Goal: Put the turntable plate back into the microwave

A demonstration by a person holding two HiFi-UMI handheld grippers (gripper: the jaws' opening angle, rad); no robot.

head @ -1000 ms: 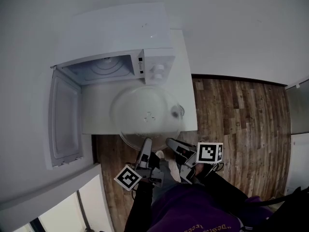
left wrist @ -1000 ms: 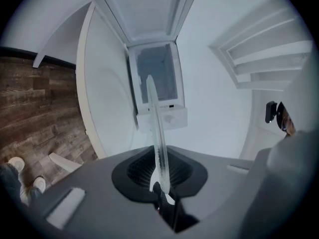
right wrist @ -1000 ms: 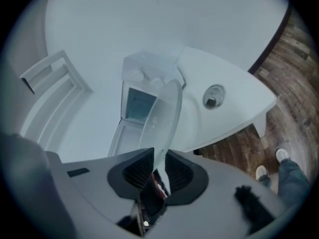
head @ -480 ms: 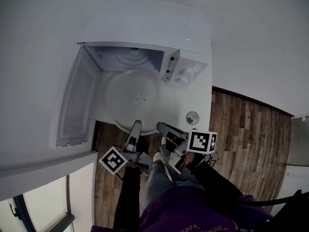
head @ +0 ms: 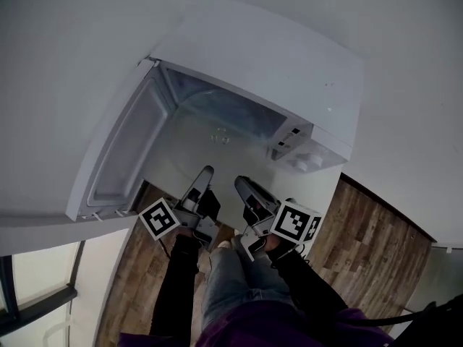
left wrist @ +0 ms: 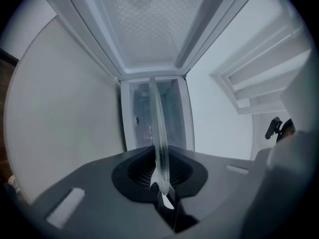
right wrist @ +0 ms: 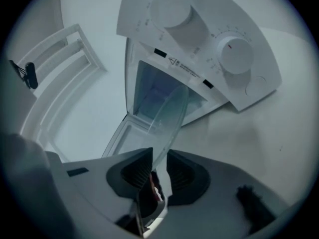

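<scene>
The microwave (head: 289, 56) stood with its door (head: 119, 157) swung wide to the left of the cavity, which left the whole mouth free for a broad, flat load.

In front of that mouth, the left gripper (head: 205, 173) was clamped on the near rim of the glass turntable plate (head: 219, 134) and pointed level into the microwave. That flat hold looked meant to keep the plate from tipping as it crossed the sill. The plate lay roughly level, its far part within the microwave's opening and its near rim out in front. I could not tell whether it rested on the cavity floor or hung just above it.

Just right of the left gripper, also before the microwave's mouth, the right gripper (head: 243, 184) dipped a little downward. Its jaws had just been opening and stood slightly apart. The plate's rim ran between the pads, but they did not seem to press on it. I took that as the right side giving up its share of the load.

Right of the cavity, the two control knobs (right wrist: 172, 8) were well clear of the plate.
</scene>
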